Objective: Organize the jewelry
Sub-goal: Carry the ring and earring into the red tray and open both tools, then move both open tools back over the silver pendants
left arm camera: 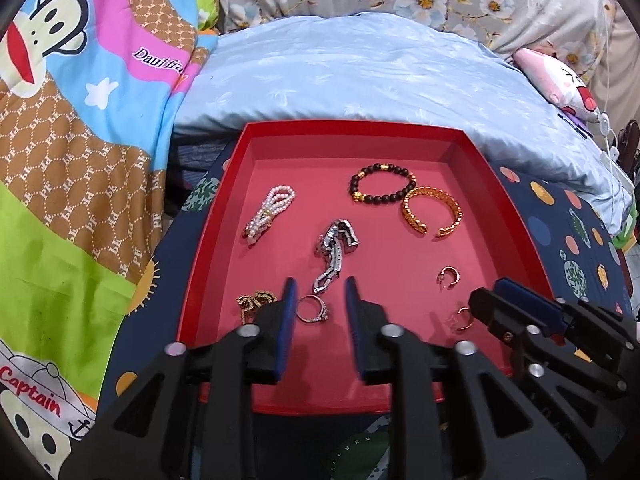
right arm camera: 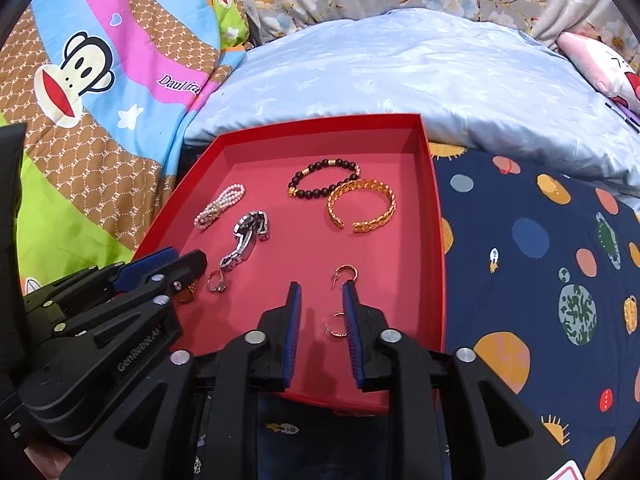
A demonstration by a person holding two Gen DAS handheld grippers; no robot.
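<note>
A red tray (left arm camera: 224, 208) (right arm camera: 434, 216) holds the jewelry. My left gripper (left arm camera: 320, 292) is open, its fingers either side of a silver ring (left arm camera: 313, 309) (right arm camera: 216, 281). A silver chain bracelet (left arm camera: 334, 256) (right arm camera: 246, 240) lies just beyond. My right gripper (right arm camera: 321, 296) is open around a small gold hoop earring (right arm camera: 336, 325) (left arm camera: 464, 317). A second hoop earring (right arm camera: 344, 274) (left arm camera: 450, 278) lies ahead of it. A pearl bracelet (left arm camera: 270, 210), black bead bracelet (left arm camera: 382, 188), gold cuff (left arm camera: 432, 214) and gold ornate earrings (left arm camera: 254, 304) also lie in the tray.
The tray rests on a navy planet-print sheet (right arm camera: 540, 260). A pale blue pillow (left arm camera: 360, 80) lies behind it. A cartoon-monkey quilt (left arm camera: 72, 140) is at the left. A pink plush (left arm camera: 560, 84) and white cable (left arm camera: 606, 128) are at the far right.
</note>
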